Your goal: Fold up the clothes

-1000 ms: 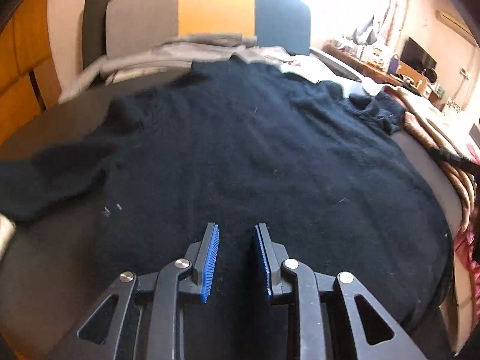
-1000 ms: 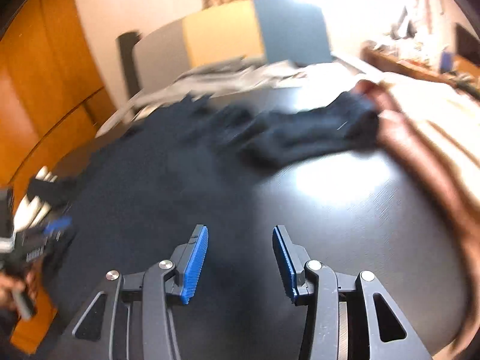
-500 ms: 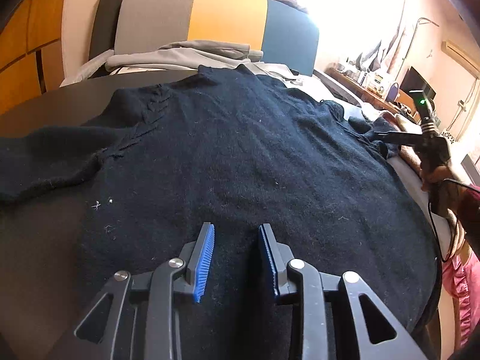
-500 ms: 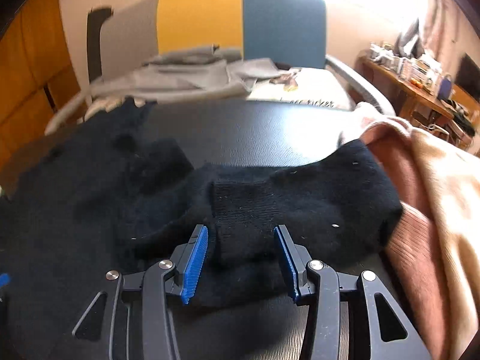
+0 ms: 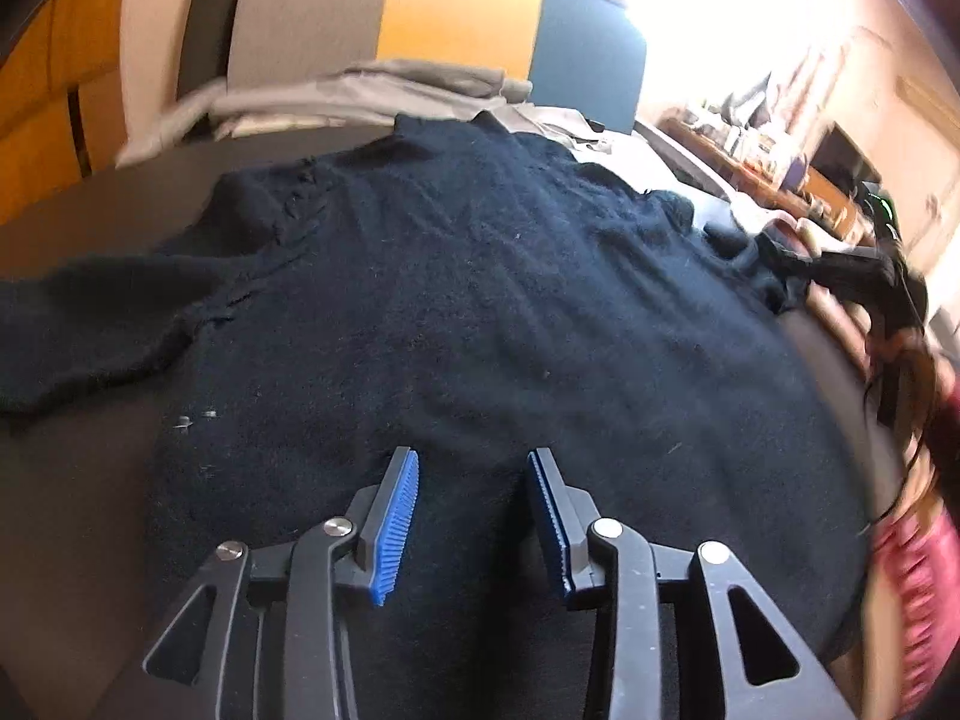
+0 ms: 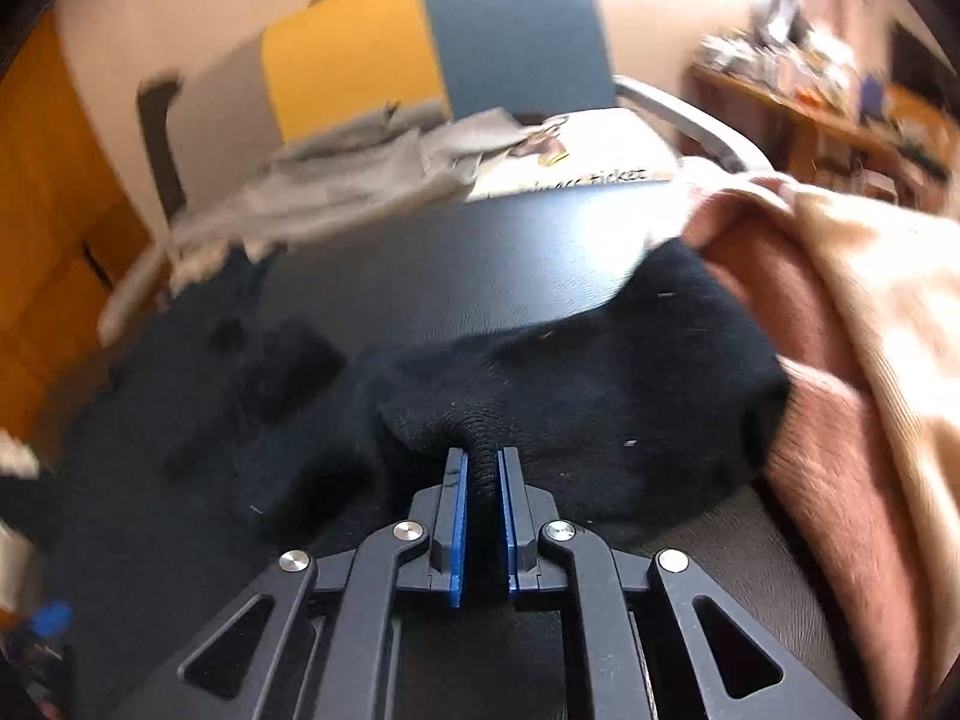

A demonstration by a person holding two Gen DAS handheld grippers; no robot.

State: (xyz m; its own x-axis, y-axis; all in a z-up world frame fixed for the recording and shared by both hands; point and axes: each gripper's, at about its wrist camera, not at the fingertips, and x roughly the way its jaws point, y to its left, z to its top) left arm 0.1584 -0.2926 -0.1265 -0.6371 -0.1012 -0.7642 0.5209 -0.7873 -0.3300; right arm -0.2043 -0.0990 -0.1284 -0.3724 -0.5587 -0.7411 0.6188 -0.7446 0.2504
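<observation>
One navy sweater (image 5: 456,312), spread flat on dark tabletop (image 6: 456,264). Right claw (image 6: 478,468) closing, pinching sleeve cuff (image 6: 600,384); left claw (image 5: 474,480) opening above hem, empty. Advised: lift cuff low, fold across body, avoid dragging.

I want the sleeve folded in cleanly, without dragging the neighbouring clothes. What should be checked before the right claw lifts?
1. Right claw has the black sweater's sleeve pinched between its pads: ok, still closing.
2. Left claw free of fabric: ok, opening above the sweater body.
3. Sweater body flat on the black table: ok.
4. Sleeve clear of the pink and cream garment: not ok, they touch.
5. Grip holds both sleeve layers: cannot tell.
</observation>
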